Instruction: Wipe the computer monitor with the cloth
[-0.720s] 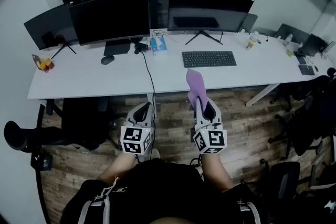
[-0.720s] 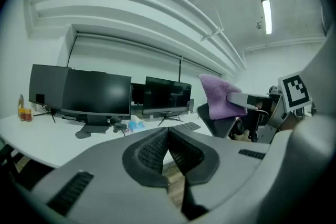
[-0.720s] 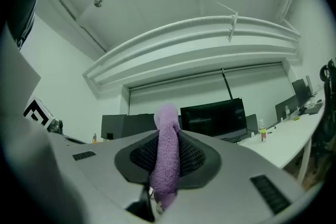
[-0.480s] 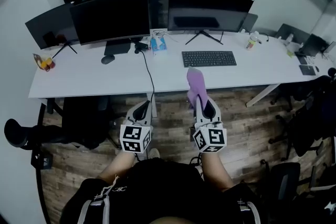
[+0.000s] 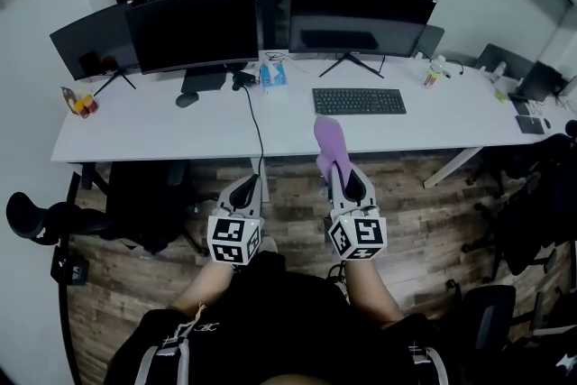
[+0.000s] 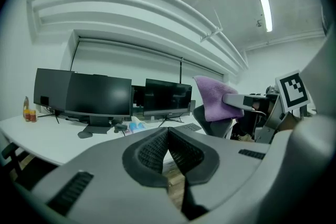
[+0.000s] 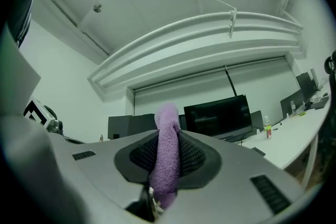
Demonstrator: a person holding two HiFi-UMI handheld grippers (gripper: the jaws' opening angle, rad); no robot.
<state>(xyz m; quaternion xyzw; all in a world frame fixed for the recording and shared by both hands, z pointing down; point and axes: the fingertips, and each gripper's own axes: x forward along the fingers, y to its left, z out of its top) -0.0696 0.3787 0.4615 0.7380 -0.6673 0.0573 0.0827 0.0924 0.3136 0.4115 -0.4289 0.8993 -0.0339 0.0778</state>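
My right gripper (image 5: 335, 165) is shut on a purple cloth (image 5: 329, 142) that sticks up past its jaws; the cloth (image 7: 167, 155) fills the gap in the right gripper view. My left gripper (image 5: 243, 189) is shut and empty, its pads meeting (image 6: 168, 149). Both hang over the floor in front of the white desk (image 5: 162, 135). Three dark monitors stand at the desk's back: left (image 5: 88, 41), middle (image 5: 193, 28) and right (image 5: 361, 17). In the left gripper view the cloth (image 6: 212, 97) and the monitors (image 6: 100, 94) show ahead.
A black keyboard (image 5: 359, 101) lies under the right monitor, a mouse (image 5: 187, 101) under the middle one. A blue packet (image 5: 273, 75), a bottle (image 5: 435, 70) and small orange items (image 5: 79, 104) sit on the desk. Office chairs (image 5: 135, 212) stand at the left and right.
The head view has shifted slightly, and the right gripper with the cloth has edged a little left and toward the desk. The left gripper has barely moved.
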